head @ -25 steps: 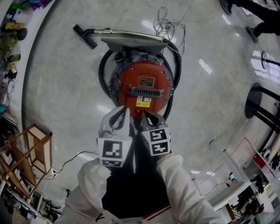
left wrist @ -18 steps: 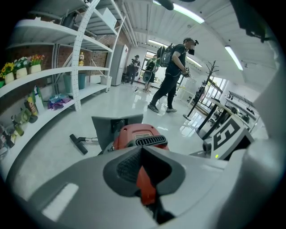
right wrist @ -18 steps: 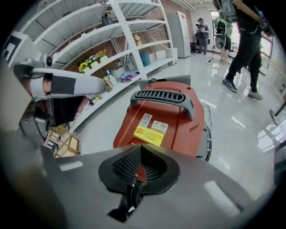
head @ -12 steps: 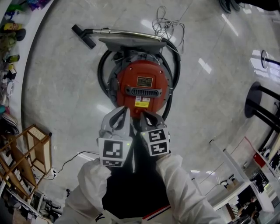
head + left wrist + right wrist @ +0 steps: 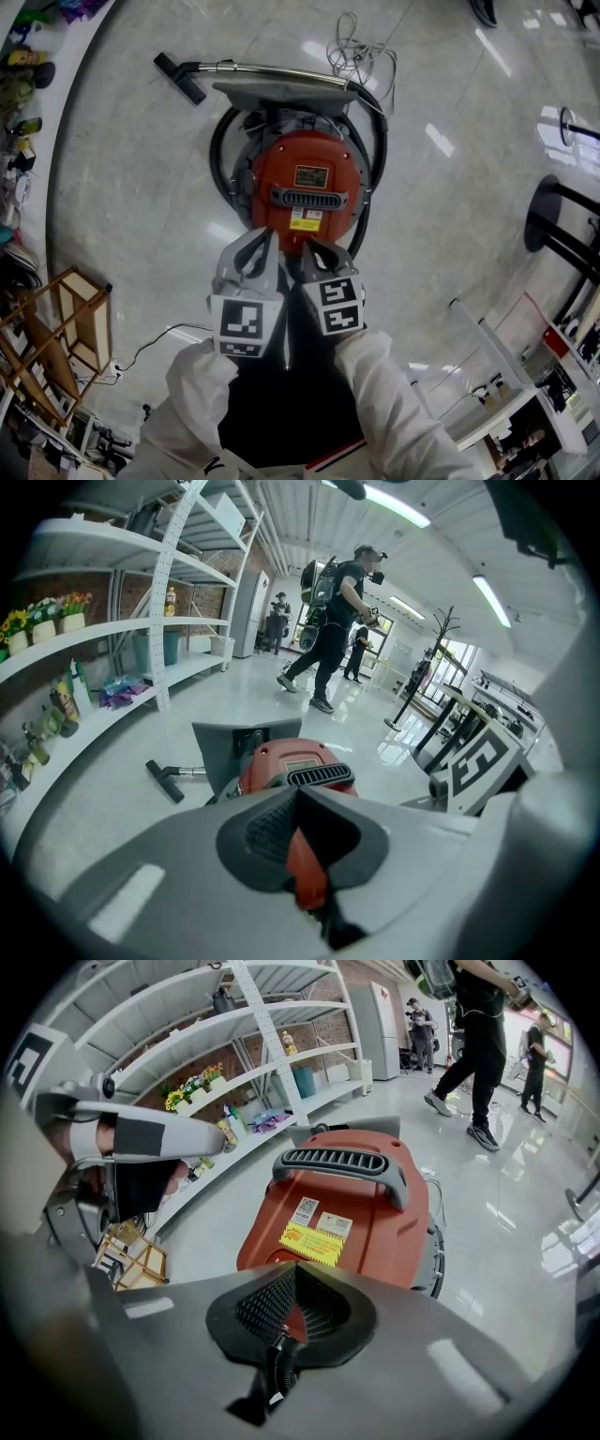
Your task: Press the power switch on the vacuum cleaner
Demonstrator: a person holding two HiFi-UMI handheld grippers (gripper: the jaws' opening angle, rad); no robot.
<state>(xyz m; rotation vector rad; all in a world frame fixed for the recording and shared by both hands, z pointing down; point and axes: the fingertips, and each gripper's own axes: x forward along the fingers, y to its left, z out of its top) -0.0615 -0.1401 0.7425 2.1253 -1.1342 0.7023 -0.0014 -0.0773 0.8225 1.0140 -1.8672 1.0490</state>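
Hardly anything has moved vs a second ago: both grippers sit in the same pos. above the near edge of the vacuum cleaner. The one real change is at the top right of the head view, where a passer-by's feet have gone out of frame.

The left gripper is clenched w/ nothing in it (its own view shows the ribbed pads meeting at the tips, red casing visible through the small gap below). The right gripper is likewise closed and empty, just beside the left one. Their marker cubes are almost touching, and white sleeves run back from both. Whether either tip touches the casing can't be told.

The vacuum cleaner stands on the pale polished floor, straight ahead of the person. It has a round red body, a grey grilled handle across the top and a yellow label on the near side just below it. No switch can be picked out.

A black hose loops round the body. A metal wand lies across the far side w/ a black nozzle at its left end. A loose white cable is bundled just beyond. A wooden rack stands at lower left, well apart.
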